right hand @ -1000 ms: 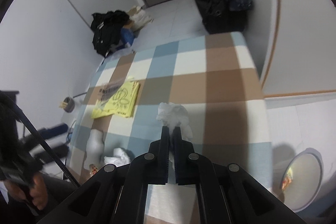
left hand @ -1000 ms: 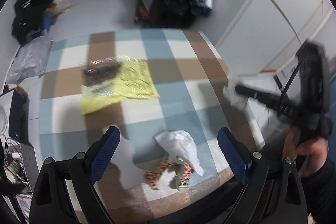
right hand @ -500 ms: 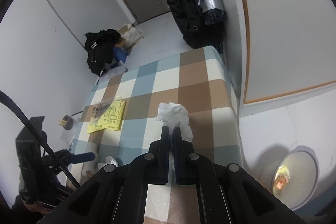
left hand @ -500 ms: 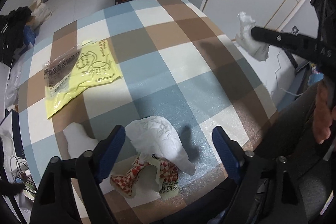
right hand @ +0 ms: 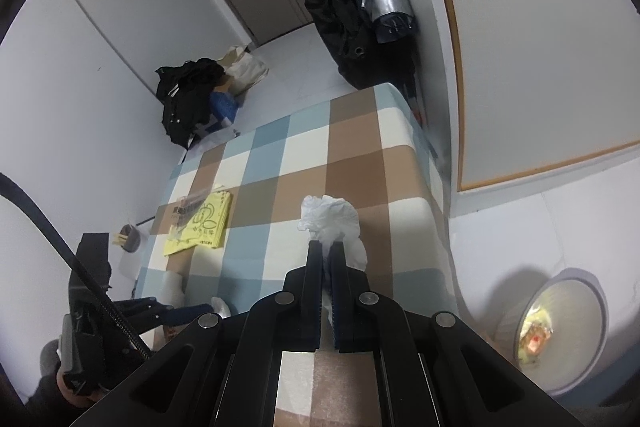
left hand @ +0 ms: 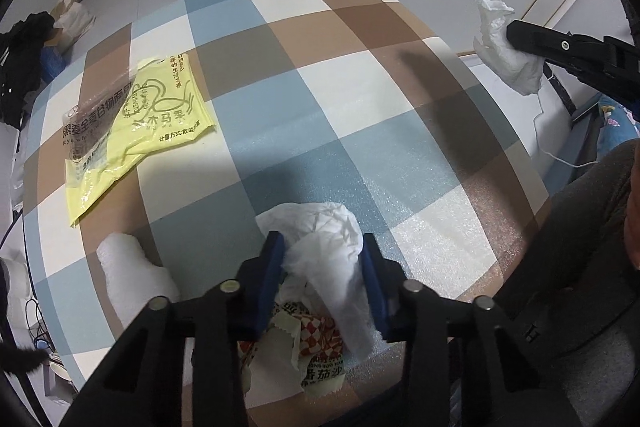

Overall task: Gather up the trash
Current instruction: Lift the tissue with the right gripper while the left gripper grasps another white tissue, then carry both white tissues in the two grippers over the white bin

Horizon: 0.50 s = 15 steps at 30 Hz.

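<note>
Left gripper [left hand: 323, 247] has just been closing, jaws now around a crumpled white tissue [left hand: 320, 227] at the near edge of the checkered table [left hand: 360, 87], pads pressing its sides. Tissue lies on a red-checked wrapper [left hand: 316, 339]. Right gripper [right hand: 326, 247] clenched on a second white tissue [right hand: 330, 217], held above the table's right edge. Yellow bag [left hand: 136, 131] flat near the left edge. Foam piece [left hand: 132, 275] at the near-left corner. Bin [right hand: 560, 331] on the floor, right of the table.
</note>
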Tool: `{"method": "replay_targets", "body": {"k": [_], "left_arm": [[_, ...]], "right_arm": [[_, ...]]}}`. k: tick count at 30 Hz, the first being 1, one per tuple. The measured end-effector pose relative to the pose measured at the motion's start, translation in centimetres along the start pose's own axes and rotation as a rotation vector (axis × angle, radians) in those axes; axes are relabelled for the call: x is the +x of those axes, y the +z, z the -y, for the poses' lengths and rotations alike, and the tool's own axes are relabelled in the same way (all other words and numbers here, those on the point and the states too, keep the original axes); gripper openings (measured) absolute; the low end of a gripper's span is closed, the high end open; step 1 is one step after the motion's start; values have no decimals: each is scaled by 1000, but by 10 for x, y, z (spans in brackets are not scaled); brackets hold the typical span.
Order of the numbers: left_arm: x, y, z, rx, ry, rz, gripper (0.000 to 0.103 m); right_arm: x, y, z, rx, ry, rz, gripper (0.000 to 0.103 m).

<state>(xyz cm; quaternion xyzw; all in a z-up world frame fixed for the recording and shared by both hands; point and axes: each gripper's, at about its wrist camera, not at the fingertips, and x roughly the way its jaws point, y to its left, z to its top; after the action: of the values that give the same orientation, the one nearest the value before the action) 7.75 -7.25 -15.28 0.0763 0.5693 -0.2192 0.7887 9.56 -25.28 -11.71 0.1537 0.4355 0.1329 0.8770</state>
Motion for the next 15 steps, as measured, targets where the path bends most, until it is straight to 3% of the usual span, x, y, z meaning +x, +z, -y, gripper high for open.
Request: {"method": "replay_targets", "body": {"k": [9,15], "left_arm": [[-4,3,-7,-32,-18,30,12],[-19,5,-14,-72,-27,103,10]], "right_arm": [[2,-2,4,18,-6,-11,3],[2,-2,6,23,-12,-9,3]]}}
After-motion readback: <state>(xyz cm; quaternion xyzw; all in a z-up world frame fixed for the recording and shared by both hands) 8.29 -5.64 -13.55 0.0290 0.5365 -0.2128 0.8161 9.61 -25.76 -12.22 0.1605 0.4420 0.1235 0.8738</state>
